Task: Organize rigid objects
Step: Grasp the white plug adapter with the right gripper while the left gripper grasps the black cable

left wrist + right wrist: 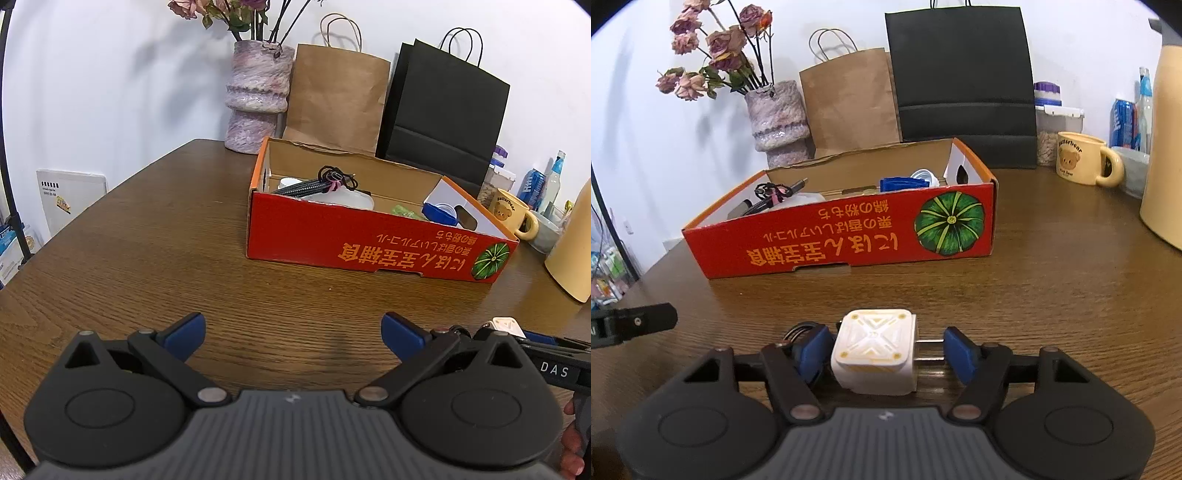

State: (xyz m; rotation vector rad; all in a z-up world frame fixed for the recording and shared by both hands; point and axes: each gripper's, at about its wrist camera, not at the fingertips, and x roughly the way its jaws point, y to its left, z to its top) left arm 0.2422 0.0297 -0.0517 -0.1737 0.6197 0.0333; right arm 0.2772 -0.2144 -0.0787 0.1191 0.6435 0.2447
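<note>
A red cardboard box with a green pumpkin print stands on the wooden table; it also shows in the right wrist view. Inside lie a black cable bundle, a white item and a blue item. My right gripper is shut on a white plug charger, its prongs against the right finger, low over the table in front of the box. The charger's corner shows in the left wrist view. My left gripper is open and empty, just left of the right one.
Behind the box stand a pink vase with dried flowers, a brown paper bag and a black paper bag. At the right are a yellow bear mug, bottles, a jar and a tall cream jug.
</note>
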